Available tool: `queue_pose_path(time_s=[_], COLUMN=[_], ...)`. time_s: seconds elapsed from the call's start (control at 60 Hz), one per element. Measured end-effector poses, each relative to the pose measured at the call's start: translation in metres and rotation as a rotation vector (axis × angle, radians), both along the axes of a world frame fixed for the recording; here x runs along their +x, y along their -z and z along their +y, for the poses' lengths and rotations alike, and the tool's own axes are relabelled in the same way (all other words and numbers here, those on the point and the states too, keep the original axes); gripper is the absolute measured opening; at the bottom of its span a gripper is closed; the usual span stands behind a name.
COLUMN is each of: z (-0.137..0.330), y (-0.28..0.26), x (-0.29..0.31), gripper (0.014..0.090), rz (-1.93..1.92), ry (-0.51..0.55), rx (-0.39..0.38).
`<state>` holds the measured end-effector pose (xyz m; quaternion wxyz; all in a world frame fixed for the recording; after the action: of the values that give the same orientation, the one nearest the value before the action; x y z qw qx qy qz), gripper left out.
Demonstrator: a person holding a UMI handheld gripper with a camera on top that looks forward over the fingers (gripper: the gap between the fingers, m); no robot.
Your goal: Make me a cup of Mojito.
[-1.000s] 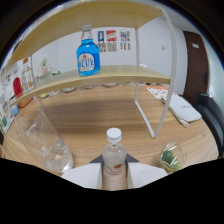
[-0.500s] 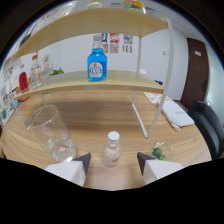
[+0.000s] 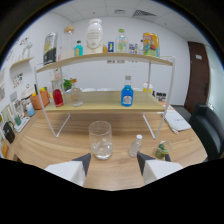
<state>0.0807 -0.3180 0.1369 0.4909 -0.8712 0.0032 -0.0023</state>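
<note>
**Gripper pulled back from the small bottle**

Backed away since the earlier frames, the gripper (image 3: 114,162) hangs over the counter (image 3: 60,142) with fingers apart and empty; the small clear bottle (image 3: 135,146) stands beyond them, beside the glass (image 3: 100,140) holding ice; a blue bottle (image 3: 127,94) sits on the shelf (image 3: 105,106) behind; a small cup of greenery (image 3: 162,150) stands near the small clear bottle.

The room is evenly and brightly lit from ceiling panels (image 3: 120,11) above the two-tier shelf (image 3: 107,60). Around that shelf the wide lens bends every straight line, so its boards bow and its legs lean outward. A black ring closes the view. Detail is soft throughout, and labels on the shelf's bottles are unreadable. Shadows on the wooden table (image 3: 50,142) below it are faint.
</note>
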Motion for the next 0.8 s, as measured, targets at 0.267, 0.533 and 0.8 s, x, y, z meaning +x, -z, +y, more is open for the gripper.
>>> queue_pose_path(time_s=[0.267, 0.533, 0.8], z=[-0.018, 0.007, 0.068], y=[-0.024, -0.120, -0.232], x=[-0.056, -0.114, -0.186], gripper=[0.0862, 0.0851, 0.0850], rz=[0.041, 0.044, 0.069], ry=[-0.029, -0.024, -0.015], rx=[0.001, 0.083, 0.258])
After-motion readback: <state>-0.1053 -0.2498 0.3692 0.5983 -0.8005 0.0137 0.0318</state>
